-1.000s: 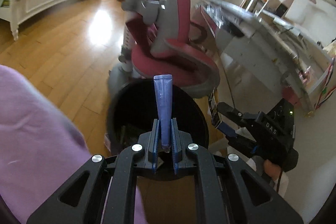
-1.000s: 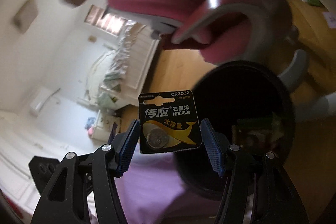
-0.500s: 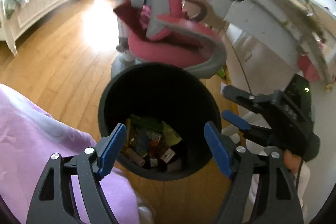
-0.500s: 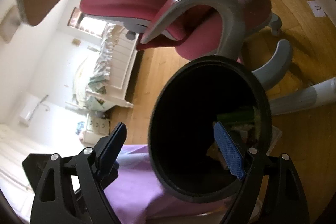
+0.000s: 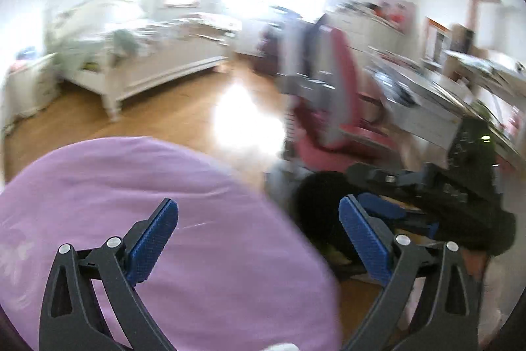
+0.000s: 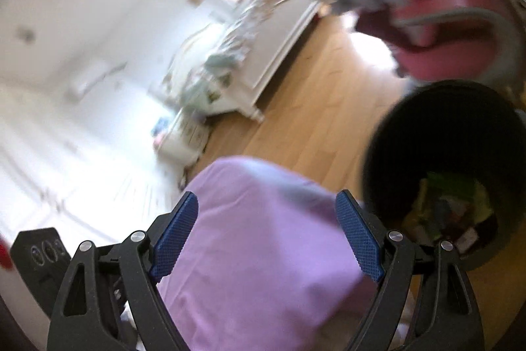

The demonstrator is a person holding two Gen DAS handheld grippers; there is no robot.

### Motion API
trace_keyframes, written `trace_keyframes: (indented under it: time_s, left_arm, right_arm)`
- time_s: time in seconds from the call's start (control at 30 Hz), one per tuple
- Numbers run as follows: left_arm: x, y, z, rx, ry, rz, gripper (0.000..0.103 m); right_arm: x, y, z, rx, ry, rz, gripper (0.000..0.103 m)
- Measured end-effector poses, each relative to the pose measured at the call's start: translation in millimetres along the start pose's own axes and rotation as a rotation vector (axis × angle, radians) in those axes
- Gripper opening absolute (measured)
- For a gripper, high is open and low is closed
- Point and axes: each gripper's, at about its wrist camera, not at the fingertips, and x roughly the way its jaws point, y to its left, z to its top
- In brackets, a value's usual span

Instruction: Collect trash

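Left tool (image 5: 258, 234): jaws have just been opening, now wide apart, nothing between them; lilac clothing (image 5: 164, 236) of the person fills the view beneath. Right tool (image 6: 266, 231): jaws have also just opened, wide apart and empty, over the same lilac fabric. Black bin (image 6: 443, 134) stands on the wooden floor (image 6: 312, 107) to the right of the right tool, beside the pink chair (image 6: 443, 32); mixed trash (image 6: 450, 209) lies at its bottom. Judgement: the current drop is done, both tools free. No loose trash identifiable in these blurred frames; whether more remains I cannot tell.
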Motion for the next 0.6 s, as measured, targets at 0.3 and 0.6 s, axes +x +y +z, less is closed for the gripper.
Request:
trace_keyframes:
  time_s: [0.3, 0.6]
  left_arm:
    - [-69, 116, -34, -0.170, -0.052, 0.326, 0.098]
    - [-89, 169, -59, -0.286, -0.075, 0.481, 0.098]
  right_arm:
    - [63, 137, -64, -0.258, 0.162, 0.088, 0.092]
    - [91, 240, -130, -0.686, -0.036, -0.011, 0.098]
